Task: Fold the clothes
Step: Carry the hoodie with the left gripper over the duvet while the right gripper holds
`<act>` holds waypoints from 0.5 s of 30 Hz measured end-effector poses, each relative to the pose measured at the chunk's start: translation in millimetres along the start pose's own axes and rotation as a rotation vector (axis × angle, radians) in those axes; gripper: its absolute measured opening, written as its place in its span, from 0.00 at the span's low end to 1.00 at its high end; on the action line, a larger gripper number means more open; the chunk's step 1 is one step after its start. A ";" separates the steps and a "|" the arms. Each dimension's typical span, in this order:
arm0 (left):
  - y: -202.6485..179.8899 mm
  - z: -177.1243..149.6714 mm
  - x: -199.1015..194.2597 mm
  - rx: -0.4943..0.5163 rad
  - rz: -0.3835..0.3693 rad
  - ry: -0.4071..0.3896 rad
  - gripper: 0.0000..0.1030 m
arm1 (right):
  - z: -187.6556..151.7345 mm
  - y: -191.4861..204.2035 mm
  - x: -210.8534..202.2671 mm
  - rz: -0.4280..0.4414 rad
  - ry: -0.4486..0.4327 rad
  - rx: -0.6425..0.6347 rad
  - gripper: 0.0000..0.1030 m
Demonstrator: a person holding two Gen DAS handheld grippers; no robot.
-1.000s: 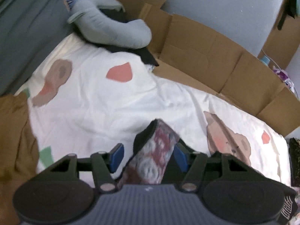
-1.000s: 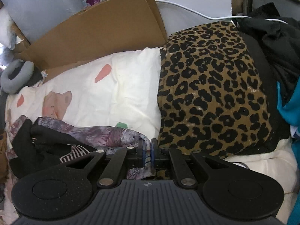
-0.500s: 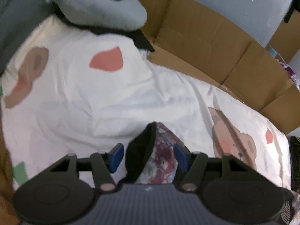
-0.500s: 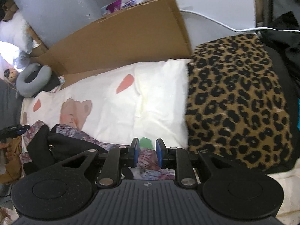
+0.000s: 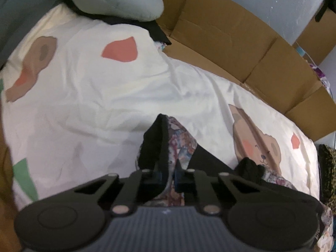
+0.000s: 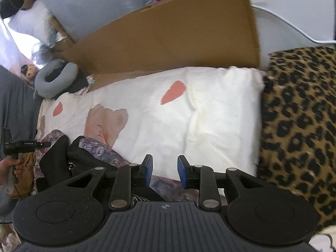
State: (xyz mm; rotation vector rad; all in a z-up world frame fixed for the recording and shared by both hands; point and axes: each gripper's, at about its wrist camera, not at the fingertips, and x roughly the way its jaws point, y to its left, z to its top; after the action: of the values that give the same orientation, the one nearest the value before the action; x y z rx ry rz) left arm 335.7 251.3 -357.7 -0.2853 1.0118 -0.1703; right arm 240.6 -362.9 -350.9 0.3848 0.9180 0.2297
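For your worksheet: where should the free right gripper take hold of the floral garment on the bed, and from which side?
Judging by its pose, grip the floral garment at its flat patterned edge just ahead of the opening right gripper, coming from above; the left gripper already pinches the other end.

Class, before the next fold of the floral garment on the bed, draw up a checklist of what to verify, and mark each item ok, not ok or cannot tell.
1. Left gripper has cloth between its pads: ok, jaws closing on a fold of the floral garment.
2. Right gripper is free of cloth: ok, jaws opening with nothing between the pads.
3. Garment lies flat: not ok, it is bunched in folds.
4. Bedsheet ahead is bare for laying out: ok.
5. Leopard-print blanket is clear of the garment: ok, off to the side.
6. Grip is firm enough to lift: cannot tell.
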 end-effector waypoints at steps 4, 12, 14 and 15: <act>10.7 -15.5 -23.6 -0.037 0.011 -0.016 0.08 | 5.9 9.8 17.3 0.027 0.010 -0.023 0.27; 33.9 -57.9 -66.9 -0.085 0.063 -0.035 0.06 | 5.6 34.4 58.6 0.077 0.056 -0.079 0.27; 37.8 -67.7 -77.1 -0.106 0.072 -0.035 0.06 | 4.4 41.0 69.3 0.084 0.072 -0.098 0.27; 39.2 -72.5 -81.3 -0.114 0.075 -0.030 0.06 | 4.3 44.1 74.2 0.086 0.079 -0.107 0.27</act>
State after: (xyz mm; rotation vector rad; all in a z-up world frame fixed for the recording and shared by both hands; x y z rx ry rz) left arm 231.8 299.3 -340.3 -0.3517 1.0022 -0.0400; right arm 286.6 -297.5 -384.0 0.3182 0.9633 0.3736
